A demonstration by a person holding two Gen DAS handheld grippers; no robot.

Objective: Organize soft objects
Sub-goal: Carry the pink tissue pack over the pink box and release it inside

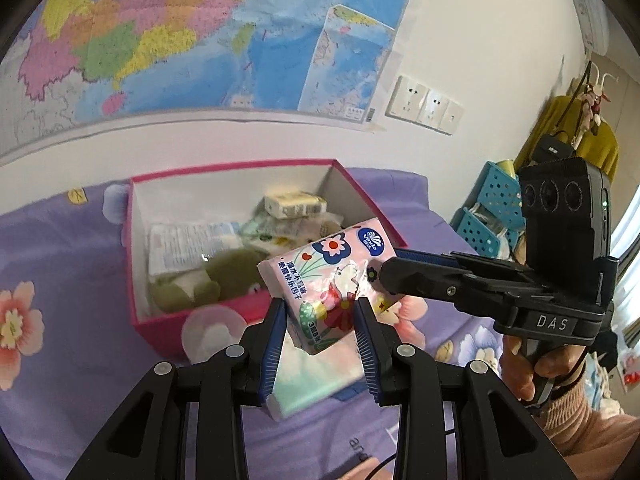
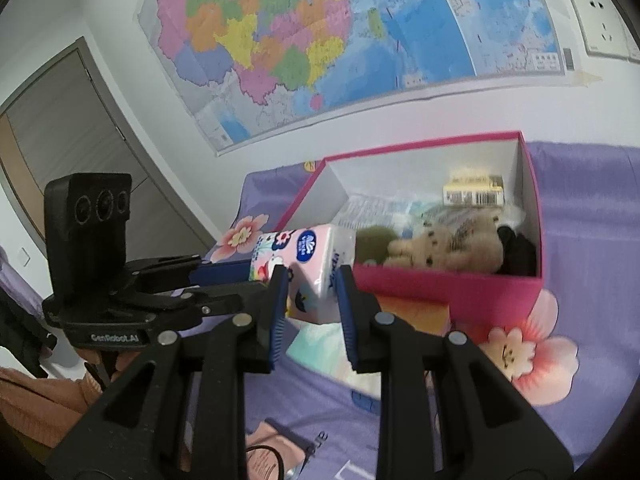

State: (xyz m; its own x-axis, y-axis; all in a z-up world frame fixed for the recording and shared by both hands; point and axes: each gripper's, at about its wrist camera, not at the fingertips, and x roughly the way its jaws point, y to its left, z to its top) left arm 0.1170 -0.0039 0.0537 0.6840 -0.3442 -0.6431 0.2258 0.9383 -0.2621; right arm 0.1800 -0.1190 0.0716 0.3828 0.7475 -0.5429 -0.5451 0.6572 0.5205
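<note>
While both tongs meet on one pink tissue pack (image 1: 332,284), much inside the pink box (image 1: 138,264) stays hard to read.

Beyond the tongs, the box holds a jumble: a green plush (image 1: 224,276), a tan plush (image 2: 452,248), a small wrapped pack (image 1: 294,205) at the back, other wrappers too blurred to name. Under the tongs, another pale pack (image 1: 316,376) on the purple flowered bedspread (image 1: 60,360) is half hidden. Left tongs (image 1: 320,320) clamp the tissue pack's lower end between narrowly parted pads; right tongs (image 2: 312,292) grip its other end, pads pressed against it. Held tilted, the pack hangs just before the box's near wall.
</note>
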